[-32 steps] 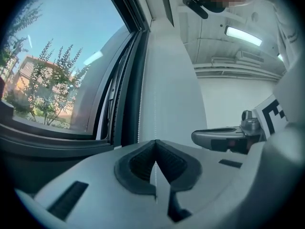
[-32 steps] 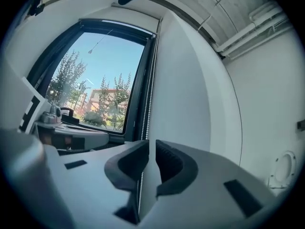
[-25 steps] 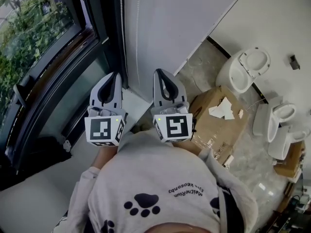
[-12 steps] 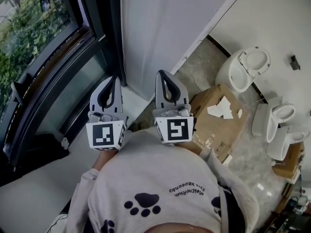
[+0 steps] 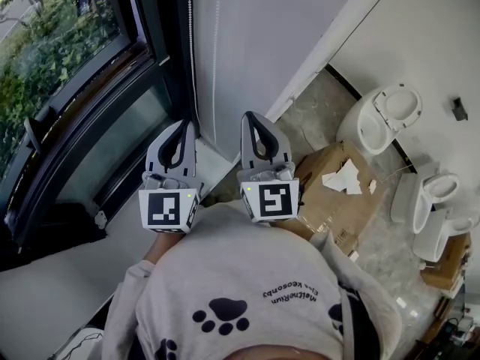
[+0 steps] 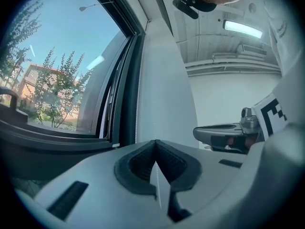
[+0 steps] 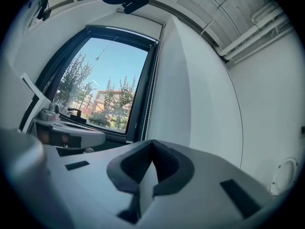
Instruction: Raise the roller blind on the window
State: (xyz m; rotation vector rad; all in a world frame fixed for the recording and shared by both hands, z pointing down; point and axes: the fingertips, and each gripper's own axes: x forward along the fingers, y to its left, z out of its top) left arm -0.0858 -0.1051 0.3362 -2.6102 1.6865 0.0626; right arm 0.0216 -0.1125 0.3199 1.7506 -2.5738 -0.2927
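**Head view.** My left gripper (image 5: 183,124) and my right gripper (image 5: 253,118) sit side by side in front of my chest, both level, tips towards the roller blind (image 5: 262,43). The blind is a white sheet hanging at the right of the window (image 5: 75,73). It is let down at least as far as the height of my grippers. The bead chain (image 5: 191,58) hangs in two thin strands along the blind's left edge, next to the dark window frame, and comes down just beside the tip of my left gripper. On the floor to my right lies a cardboard box (image 5: 341,190). Further off stand white toilet bowls (image 5: 382,115).

**Left gripper view.** My fingers are clenched, the dark pads (image 6: 138,163) meeting at the tip. A thin pale line runs down the slit between them. I cannot tell whether it is a strand of the chain or only the blind showing through. One strand of the chain stands just left of the tip. The blind fills the middle of the view, with the window to its left.

**Right gripper view.** These fingers are clenched too, pad against pad, with nothing between them. The blind lies straight ahead, and the chain hangs along the window frame, left of the tip and apart from it.
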